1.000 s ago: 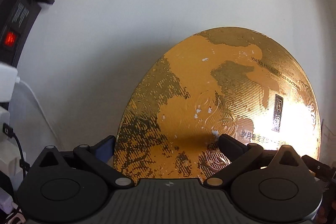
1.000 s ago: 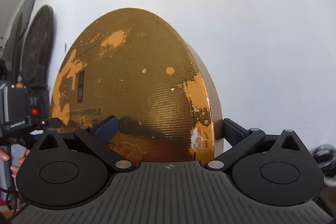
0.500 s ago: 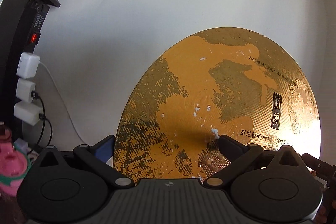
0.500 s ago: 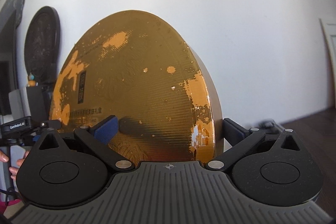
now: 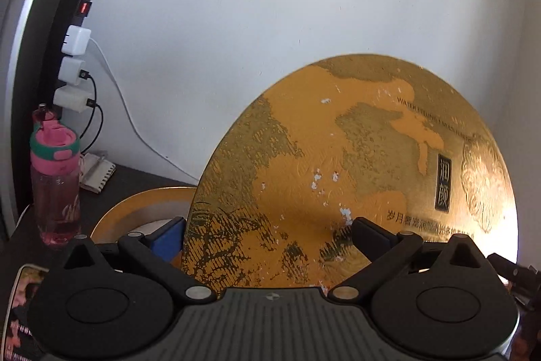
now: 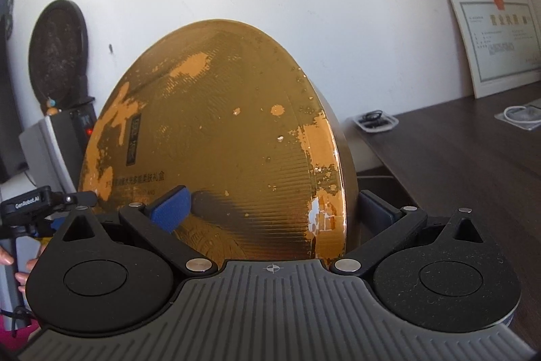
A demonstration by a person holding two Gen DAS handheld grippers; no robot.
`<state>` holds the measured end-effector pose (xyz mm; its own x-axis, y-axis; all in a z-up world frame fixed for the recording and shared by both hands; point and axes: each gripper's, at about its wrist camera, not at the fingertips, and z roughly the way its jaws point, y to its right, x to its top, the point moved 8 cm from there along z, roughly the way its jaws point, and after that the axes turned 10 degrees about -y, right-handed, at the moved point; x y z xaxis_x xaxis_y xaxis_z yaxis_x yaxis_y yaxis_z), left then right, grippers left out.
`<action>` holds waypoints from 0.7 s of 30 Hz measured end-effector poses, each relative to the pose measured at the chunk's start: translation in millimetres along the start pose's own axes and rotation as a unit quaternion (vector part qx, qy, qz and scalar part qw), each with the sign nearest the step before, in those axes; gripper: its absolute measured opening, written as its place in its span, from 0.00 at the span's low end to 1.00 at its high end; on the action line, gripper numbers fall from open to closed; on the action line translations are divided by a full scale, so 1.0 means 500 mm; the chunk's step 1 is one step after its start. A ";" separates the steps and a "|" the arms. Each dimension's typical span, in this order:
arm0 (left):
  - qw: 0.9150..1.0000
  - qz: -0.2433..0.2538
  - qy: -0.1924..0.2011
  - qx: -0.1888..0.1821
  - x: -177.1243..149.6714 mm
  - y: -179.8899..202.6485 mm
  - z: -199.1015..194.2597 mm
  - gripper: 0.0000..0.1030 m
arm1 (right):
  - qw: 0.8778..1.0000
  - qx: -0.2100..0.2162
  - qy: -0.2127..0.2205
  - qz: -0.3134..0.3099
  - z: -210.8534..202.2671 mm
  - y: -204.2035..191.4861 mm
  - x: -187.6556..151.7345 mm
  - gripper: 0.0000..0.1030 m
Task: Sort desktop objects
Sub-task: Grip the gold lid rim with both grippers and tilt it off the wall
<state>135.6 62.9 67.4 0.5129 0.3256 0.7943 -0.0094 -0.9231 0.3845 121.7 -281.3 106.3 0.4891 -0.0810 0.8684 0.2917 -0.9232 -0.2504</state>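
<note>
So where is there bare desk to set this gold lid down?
Free: the dark desk on the right, between the gold lid and the clear tray. Crowded: the left, with the gold base, pink bottle and notebook.

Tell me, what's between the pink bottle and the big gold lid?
In the left wrist view, between the pink bottle and the gold lid held upright lie bare dark desk and the rim of a gold box base.
</note>
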 end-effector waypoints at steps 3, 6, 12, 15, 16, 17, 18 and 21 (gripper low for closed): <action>1.000 0.009 -0.007 0.000 -0.005 0.019 -0.012 0.98 | 1.000 -0.006 0.010 0.002 -0.036 0.007 -0.001 1.00; 1.000 0.021 -0.013 -0.001 -0.026 0.049 -0.032 0.98 | 1.000 -0.012 0.015 0.007 -0.067 0.021 -0.007 1.00; 0.999 0.013 -0.050 0.000 -0.081 0.081 -0.053 0.98 | 1.000 -0.027 0.008 0.011 -0.091 0.020 -0.020 1.00; 0.998 0.010 -0.055 0.013 -0.099 0.078 -0.062 0.98 | 1.000 -0.021 -0.005 0.016 -0.080 0.014 -0.035 1.00; 0.998 0.011 -0.055 0.019 -0.105 0.075 -0.067 0.98 | 1.000 -0.016 -0.010 0.022 -0.073 0.009 -0.040 1.00; 0.998 0.013 -0.055 0.028 -0.110 0.073 -0.073 0.98 | 0.999 -0.010 -0.015 0.027 -0.067 0.009 -0.049 1.00; 0.998 0.016 -0.055 0.036 -0.116 0.070 -0.078 0.98 | 0.999 -0.005 -0.021 0.033 -0.061 0.009 -0.058 1.00; 0.996 0.012 -0.064 0.055 -0.134 0.054 -0.087 0.98 | 0.998 0.009 -0.036 0.043 -0.041 0.004 -0.083 1.00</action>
<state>63.8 25.2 45.1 0.6186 0.2806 0.7339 0.0678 -0.9497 0.3059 85.0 -287.3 78.7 0.5702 -0.1321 0.8108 0.2608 -0.9068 -0.3312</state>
